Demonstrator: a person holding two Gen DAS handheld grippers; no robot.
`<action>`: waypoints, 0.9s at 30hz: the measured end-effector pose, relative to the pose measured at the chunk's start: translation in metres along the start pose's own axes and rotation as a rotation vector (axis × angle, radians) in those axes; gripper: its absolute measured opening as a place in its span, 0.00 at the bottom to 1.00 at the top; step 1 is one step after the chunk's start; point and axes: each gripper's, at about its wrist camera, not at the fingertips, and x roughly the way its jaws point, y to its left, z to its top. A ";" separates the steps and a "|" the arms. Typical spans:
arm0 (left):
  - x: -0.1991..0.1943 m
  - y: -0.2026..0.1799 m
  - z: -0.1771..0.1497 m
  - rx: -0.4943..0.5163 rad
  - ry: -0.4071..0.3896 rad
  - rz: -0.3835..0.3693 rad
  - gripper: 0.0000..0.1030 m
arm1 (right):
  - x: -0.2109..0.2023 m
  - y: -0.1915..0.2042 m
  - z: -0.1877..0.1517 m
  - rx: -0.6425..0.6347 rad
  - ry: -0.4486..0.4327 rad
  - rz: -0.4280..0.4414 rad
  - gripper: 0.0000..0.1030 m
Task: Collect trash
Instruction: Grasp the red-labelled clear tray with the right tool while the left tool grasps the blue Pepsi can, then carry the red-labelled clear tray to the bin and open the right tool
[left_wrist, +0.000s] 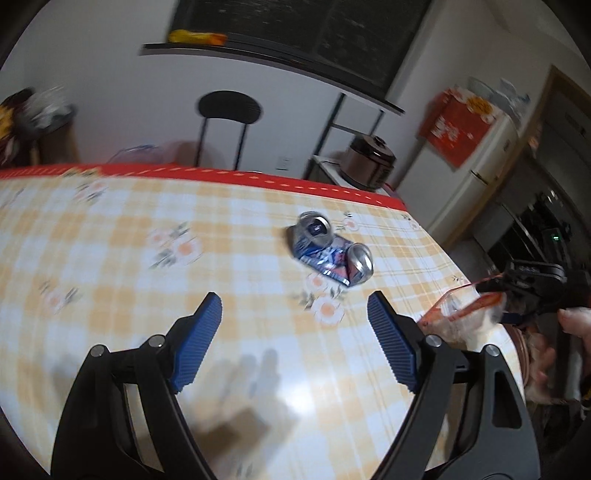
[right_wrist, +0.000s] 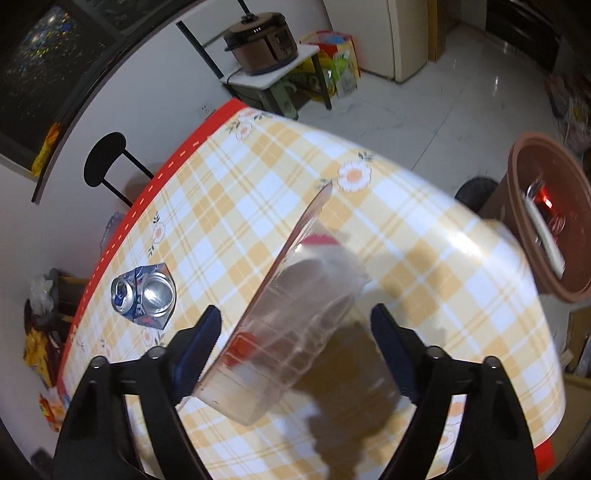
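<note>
While the left tool hangs spread over the crushed can (mid-frame on the tabletop), the right tool straddles a clear plastic container, grip unclear.

Metal, plastic, glossy cloth before you.
Your crushed can is shiny metal; the container clear plastic; the tablecloth glossy.

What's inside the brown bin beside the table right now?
The brown bin already holds something with a red glint and a pale flat piece against its near wall. Its bottom is dark and partly cut off by the frame edge, so nothing more can be identified.
</note>
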 end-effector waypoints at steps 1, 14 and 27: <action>0.016 -0.003 0.007 0.028 0.011 -0.011 0.78 | 0.000 -0.001 -0.001 0.004 0.007 0.000 0.61; 0.145 -0.017 0.058 0.096 0.108 -0.032 0.78 | -0.007 -0.024 -0.005 0.056 0.017 0.063 0.42; 0.199 -0.034 0.064 0.133 0.189 0.052 0.62 | -0.012 -0.040 -0.003 0.069 -0.007 0.081 0.40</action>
